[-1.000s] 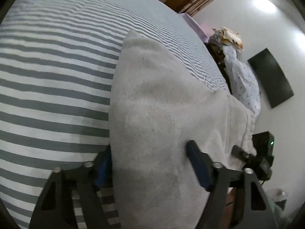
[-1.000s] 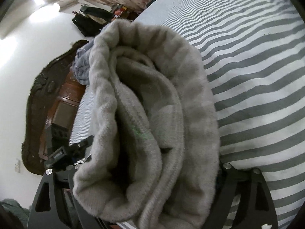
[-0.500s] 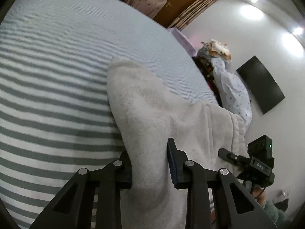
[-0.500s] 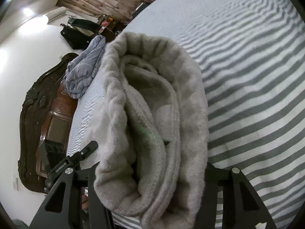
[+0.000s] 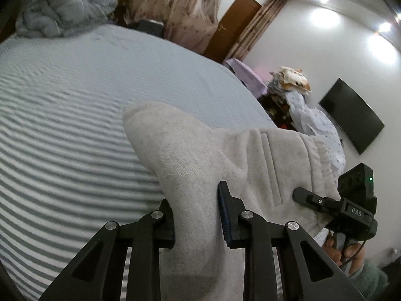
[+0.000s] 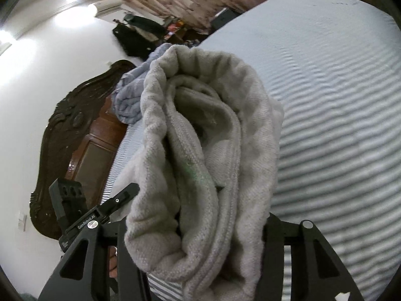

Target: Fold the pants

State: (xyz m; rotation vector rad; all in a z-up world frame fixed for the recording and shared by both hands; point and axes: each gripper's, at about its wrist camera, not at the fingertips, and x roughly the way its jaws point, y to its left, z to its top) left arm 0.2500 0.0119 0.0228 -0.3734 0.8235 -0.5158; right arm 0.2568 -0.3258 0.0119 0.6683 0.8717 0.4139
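Over the grey-and-white striped bedspread [image 5: 62,150], we hold a pale grey fleece pair of pants [image 5: 200,155] off the bed. Low in the left-wrist frame, our left gripper [image 5: 198,215] pinches a narrow fold of fabric; low in the right-wrist frame, our right gripper [image 6: 198,228] clamps the thick bunched waistband. From the left fingers the cloth runs up and away to a rounded end at frame centre, while the waistband stretches rightward toward the other tool. We judge the long axis spans the two grips, neither hand nearer.
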